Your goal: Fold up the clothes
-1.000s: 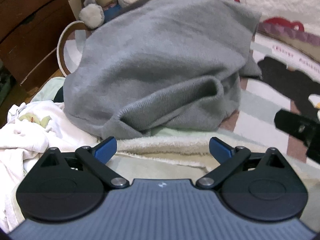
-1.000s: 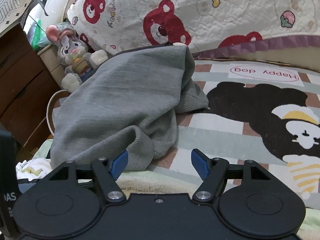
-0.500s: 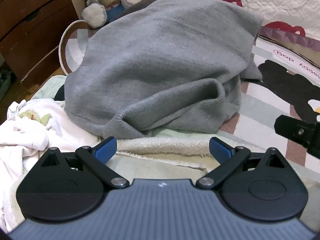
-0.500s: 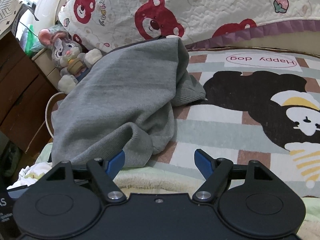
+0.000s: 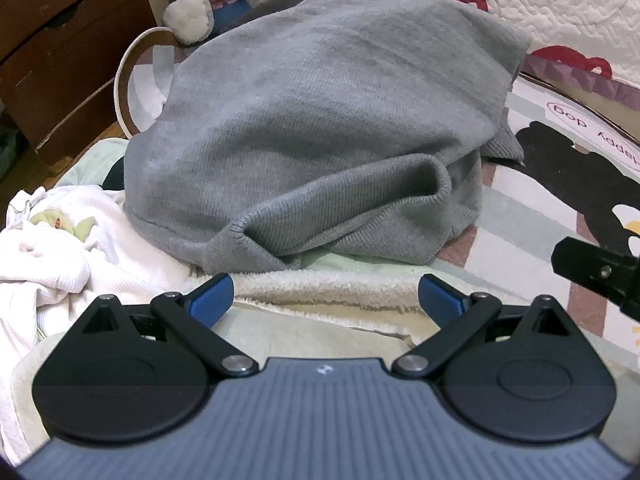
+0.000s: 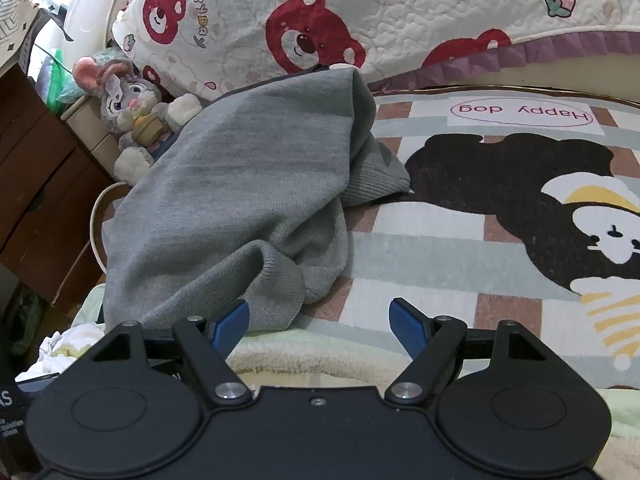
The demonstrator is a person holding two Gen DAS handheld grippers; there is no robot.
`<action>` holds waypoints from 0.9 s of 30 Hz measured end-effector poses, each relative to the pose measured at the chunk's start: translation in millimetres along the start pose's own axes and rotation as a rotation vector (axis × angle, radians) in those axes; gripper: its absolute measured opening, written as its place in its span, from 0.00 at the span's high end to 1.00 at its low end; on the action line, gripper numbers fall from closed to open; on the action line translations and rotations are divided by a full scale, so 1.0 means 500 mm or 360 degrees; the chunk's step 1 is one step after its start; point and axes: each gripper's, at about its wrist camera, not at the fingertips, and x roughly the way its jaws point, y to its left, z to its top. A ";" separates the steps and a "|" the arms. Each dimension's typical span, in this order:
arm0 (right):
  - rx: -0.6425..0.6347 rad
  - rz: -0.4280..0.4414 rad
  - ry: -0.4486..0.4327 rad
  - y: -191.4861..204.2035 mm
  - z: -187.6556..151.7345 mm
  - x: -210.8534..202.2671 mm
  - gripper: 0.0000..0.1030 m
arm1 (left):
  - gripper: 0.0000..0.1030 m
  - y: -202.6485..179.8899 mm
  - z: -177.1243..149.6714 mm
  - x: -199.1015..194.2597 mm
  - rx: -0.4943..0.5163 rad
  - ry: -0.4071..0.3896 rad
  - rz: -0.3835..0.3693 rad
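Observation:
A grey knitted sweater (image 5: 312, 128) lies in a rumpled heap on the bed, its ribbed hem curled toward me. In the right wrist view the same sweater (image 6: 240, 196) fills the left half. My left gripper (image 5: 325, 294) is open just short of the hem, above a cream fleece cloth (image 5: 328, 300). My right gripper (image 6: 320, 322) is open too, its left pad (image 6: 232, 322) close by the hem's right corner. Neither holds anything. The tip of the right gripper (image 5: 596, 276) shows at the left wrist view's right edge.
A white garment (image 5: 52, 256) is bunched at the left. A grey plush rabbit (image 6: 128, 116) and a bear-print quilt (image 6: 360, 12) lie behind the sweater. A brown drawer unit (image 5: 60, 40) stands at the left. The checked bedsheet with a dog print (image 6: 520, 200) stretches to the right.
Both grippers have drawn a little nearer to the sweater and tilted down slightly. Their jaws stayed open and the sweater has not moved.

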 end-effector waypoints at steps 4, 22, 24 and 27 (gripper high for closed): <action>0.0003 0.0000 0.0005 -0.001 0.001 0.001 0.21 | 0.03 0.002 0.001 0.001 0.0002 0.0008 -0.0001; 0.0020 0.0002 0.0024 -0.004 0.002 0.003 0.20 | 0.02 0.002 -0.003 0.003 0.0014 -0.0001 -0.0016; 0.0025 0.0005 0.0028 -0.004 0.001 0.004 0.20 | 0.02 0.002 -0.003 0.003 0.0016 -0.0003 -0.0021; 0.0036 0.0008 0.0039 -0.006 0.000 0.006 0.20 | 0.02 0.002 -0.004 0.002 0.0018 -0.0007 -0.0027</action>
